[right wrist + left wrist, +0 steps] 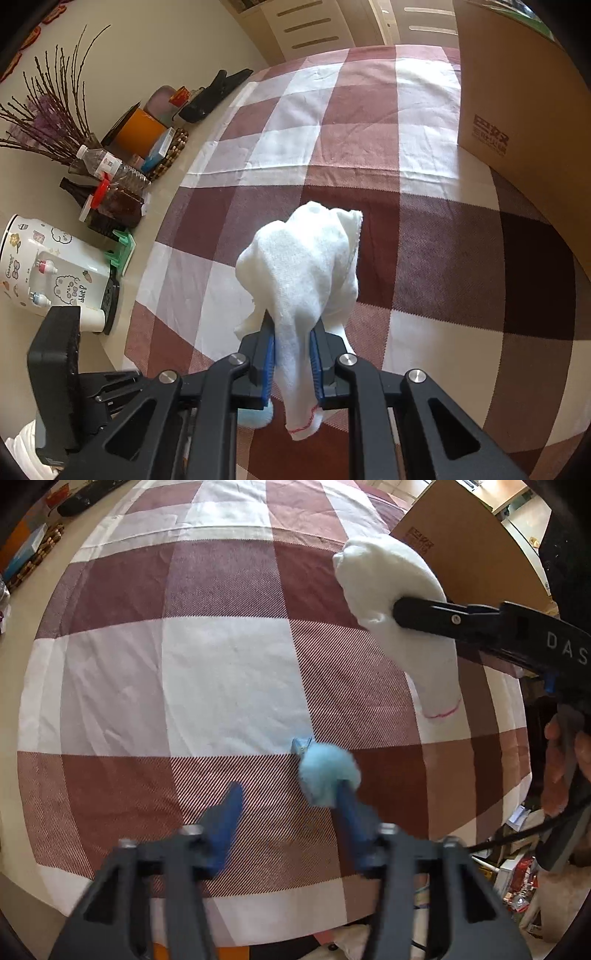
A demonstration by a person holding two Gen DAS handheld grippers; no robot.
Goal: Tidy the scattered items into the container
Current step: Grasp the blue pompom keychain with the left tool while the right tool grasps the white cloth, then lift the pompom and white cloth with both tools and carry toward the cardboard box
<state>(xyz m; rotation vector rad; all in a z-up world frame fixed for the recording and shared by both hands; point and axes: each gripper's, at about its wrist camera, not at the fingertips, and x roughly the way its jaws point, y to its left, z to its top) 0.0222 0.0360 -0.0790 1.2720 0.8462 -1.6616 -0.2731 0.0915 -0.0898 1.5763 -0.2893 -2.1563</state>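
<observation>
A fluffy light-blue pompom lies on the checked cloth. My left gripper is open just above it, its right finger touching the pompom and its left finger apart. My right gripper is shut on a white sock, which hangs over the fingers; a red-stitched cuff dangles below. In the left wrist view the sock is held above the cloth beside a cardboard box. The box also shows at the far right in the right wrist view.
The checked cloth covers the surface. Along its left edge stand a water bottle, jars, an orange container, dried twigs and a white decorated appliance. Clutter lies on the floor at the right.
</observation>
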